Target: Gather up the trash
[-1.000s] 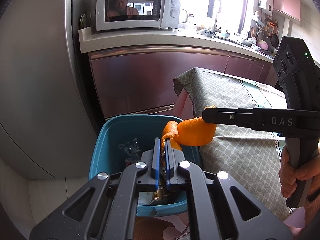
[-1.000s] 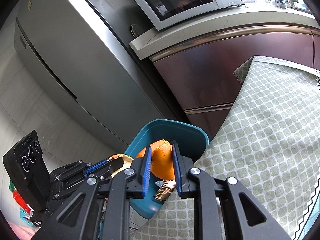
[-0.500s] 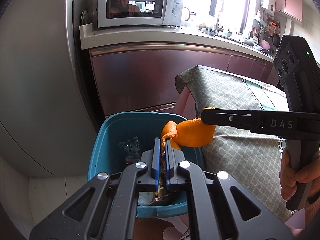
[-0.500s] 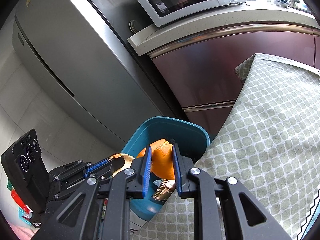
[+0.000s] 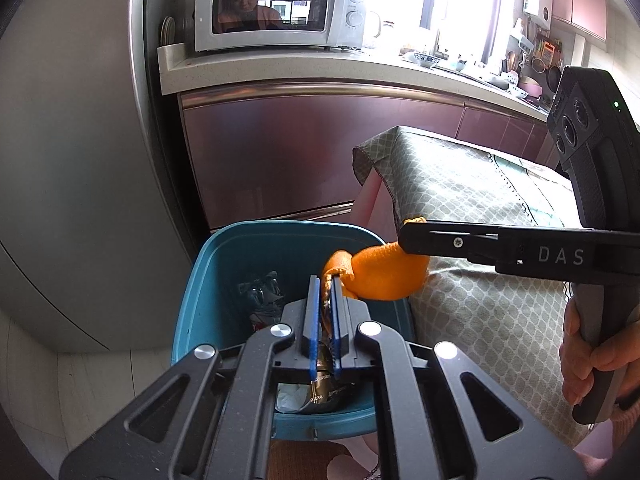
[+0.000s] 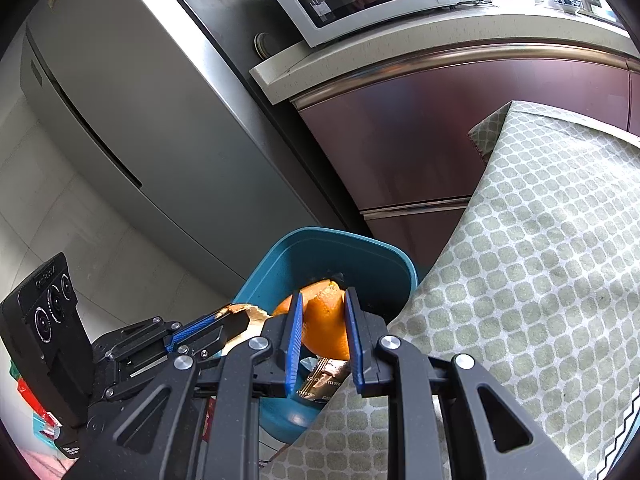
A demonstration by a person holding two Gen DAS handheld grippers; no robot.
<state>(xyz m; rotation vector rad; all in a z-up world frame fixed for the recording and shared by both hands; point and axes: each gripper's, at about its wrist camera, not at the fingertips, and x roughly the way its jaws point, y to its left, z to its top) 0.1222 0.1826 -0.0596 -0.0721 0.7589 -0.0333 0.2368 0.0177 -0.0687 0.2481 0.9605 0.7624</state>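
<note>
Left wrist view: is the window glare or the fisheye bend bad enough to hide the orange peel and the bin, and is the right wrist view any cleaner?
Left wrist view: window blown out white, counter edge bowed, yet orange peel and blue bin stay sharp. Right wrist view: no glare, fridge lines curve, peel crisp, corners vignetted black.

A white microwave (image 5: 276, 4) sits on a pale countertop (image 5: 320, 70) above glossy maroon cabinet fronts (image 5: 304, 152), beside a tall grey refrigerator (image 6: 132, 120). A green-patterned tablecloth (image 6: 532, 264) drapes over a table edge. Dishes and utensils crowd the far counter by the bright window (image 5: 460, 0).
</note>
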